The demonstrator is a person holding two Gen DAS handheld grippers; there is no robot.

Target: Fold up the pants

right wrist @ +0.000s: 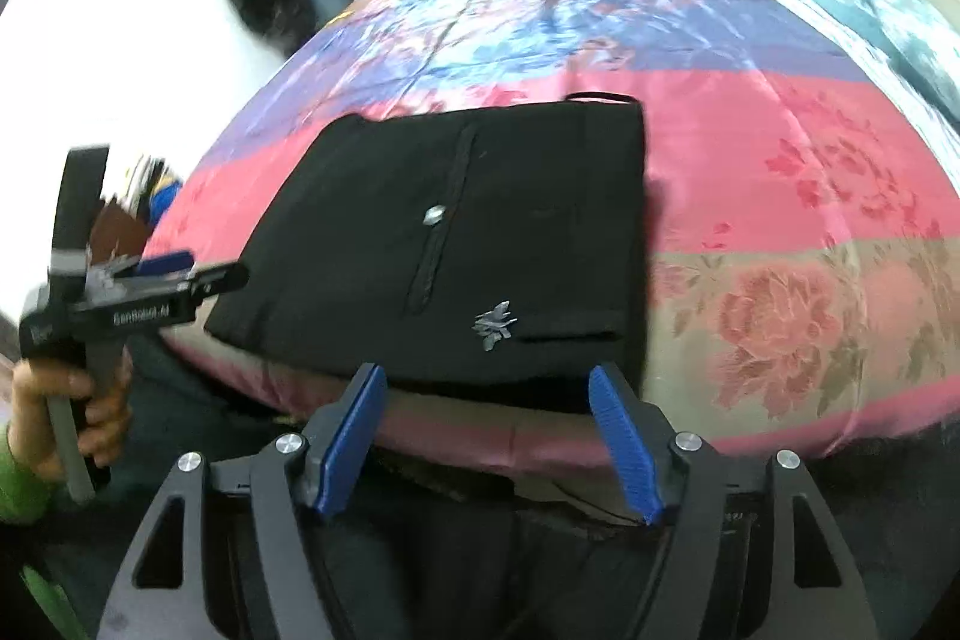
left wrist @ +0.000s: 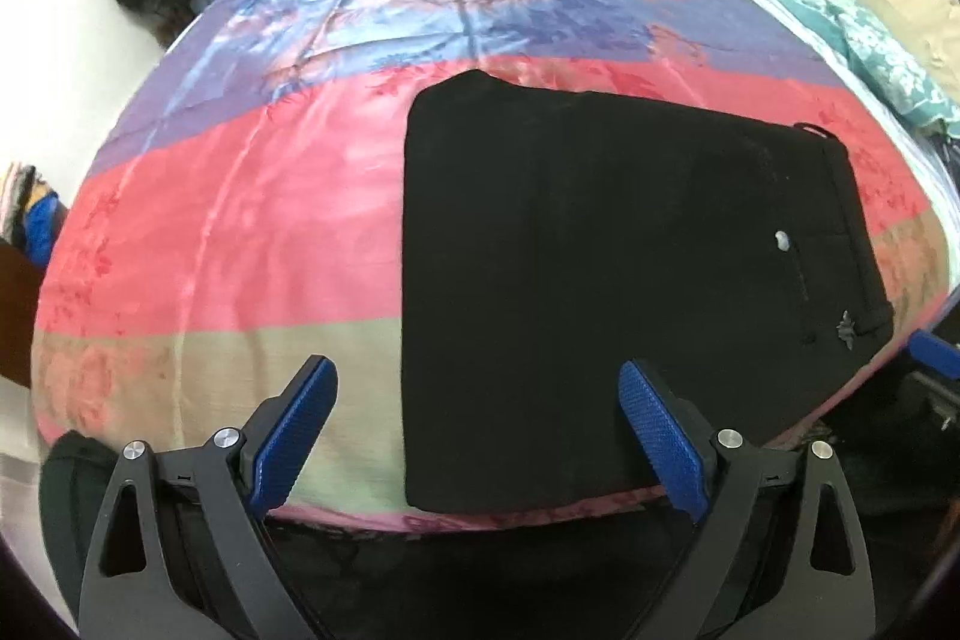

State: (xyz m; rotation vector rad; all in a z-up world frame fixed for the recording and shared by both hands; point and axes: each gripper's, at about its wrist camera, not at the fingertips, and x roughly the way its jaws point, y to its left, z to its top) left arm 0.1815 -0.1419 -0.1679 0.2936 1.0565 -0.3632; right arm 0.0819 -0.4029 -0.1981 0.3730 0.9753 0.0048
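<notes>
Pants (left wrist: 600, 280): plain black, with a pale button (left wrist: 781, 239) and a small silver leaf-like emblem (right wrist: 494, 325). Bedspread (left wrist: 240, 232): satin bands of pink, purple, blue and beige, floral print. Gripper pads (left wrist: 297, 439): ribbed blue on black frames; sleeve (right wrist: 18, 484): green.

Black pants (left wrist: 600, 280), folded into a flat rectangular stack with a silver leaf emblem and pale button uppermost, lying near the bed's edge.

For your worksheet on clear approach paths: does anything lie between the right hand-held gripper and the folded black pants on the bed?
Nothing visible does. The right hand-held gripper hangs open just short of the folded black fabric pants, with only the striped floral satin bedspread beneath.
</notes>
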